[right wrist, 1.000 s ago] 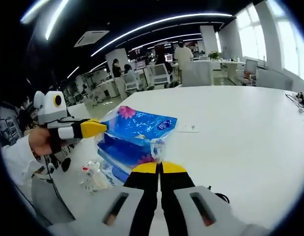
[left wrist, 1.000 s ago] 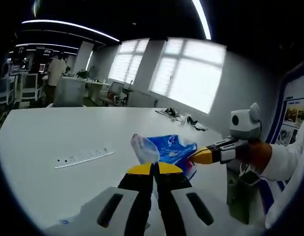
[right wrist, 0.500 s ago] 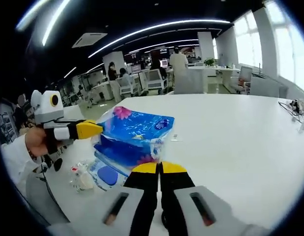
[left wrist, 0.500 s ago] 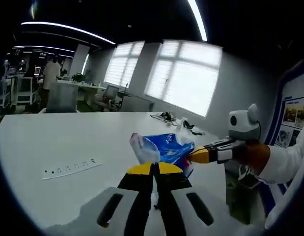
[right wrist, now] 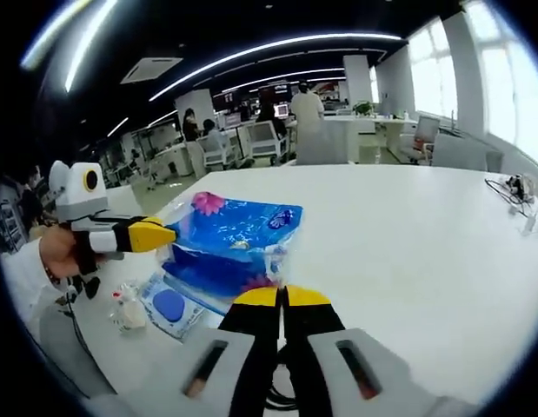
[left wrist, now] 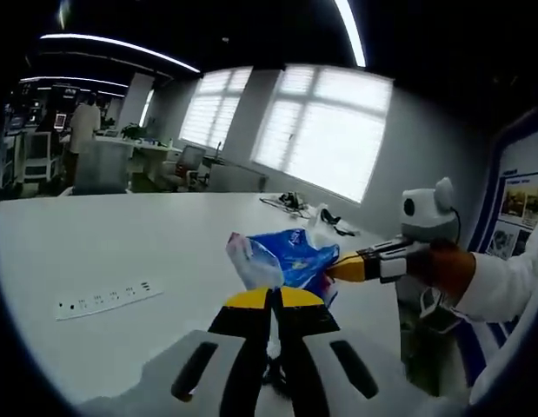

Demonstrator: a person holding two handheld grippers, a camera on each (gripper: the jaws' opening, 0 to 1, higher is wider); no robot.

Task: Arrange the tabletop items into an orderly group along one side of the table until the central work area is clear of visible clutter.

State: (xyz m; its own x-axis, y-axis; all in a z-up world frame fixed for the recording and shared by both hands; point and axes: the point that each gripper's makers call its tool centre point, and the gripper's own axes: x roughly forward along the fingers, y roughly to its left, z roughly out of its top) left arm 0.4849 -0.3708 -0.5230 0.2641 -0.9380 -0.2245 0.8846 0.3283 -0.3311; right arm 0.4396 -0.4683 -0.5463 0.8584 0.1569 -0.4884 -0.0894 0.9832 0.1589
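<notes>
An open-plan office: desks (right wrist: 251, 139), chairs (right wrist: 286, 139), strip lights (right wrist: 277, 45).

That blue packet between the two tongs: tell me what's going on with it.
A person holds the blue plastic packet by both ends, lifted above the white table. The left tongs are shut on one end and the right tongs on the other. Beneath it lie a small blue-printed pack and a crumpled clear wrapper near the table's edge. A white power strip lies farther off on the table.
</notes>
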